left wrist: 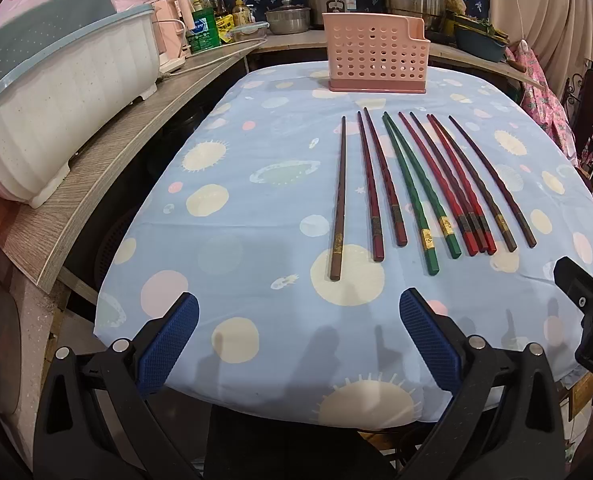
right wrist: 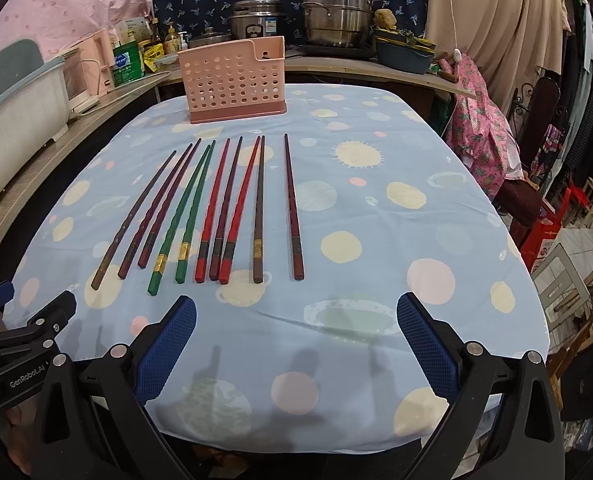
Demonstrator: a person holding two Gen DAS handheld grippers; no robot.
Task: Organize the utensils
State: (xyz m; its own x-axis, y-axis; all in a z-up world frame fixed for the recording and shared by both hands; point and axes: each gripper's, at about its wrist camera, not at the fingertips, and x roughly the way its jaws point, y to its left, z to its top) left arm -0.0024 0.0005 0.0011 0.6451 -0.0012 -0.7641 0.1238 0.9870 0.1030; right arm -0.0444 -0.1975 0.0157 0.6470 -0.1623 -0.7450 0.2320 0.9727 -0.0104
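Jaws apart, left gripper (right wrist: pixel 28 312) body reads "GenRobot.AI".

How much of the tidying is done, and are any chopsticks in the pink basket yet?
Nothing looks done yet. The pink basket at the far end of the table shows no chopsticks inside. All ten chopsticks lie in a row on the blue tablecloth. Nothing is in hand: the left gripper and right gripper are both open and empty, near the table's front edge. Every chopstick remains to be picked up and put in the basket.
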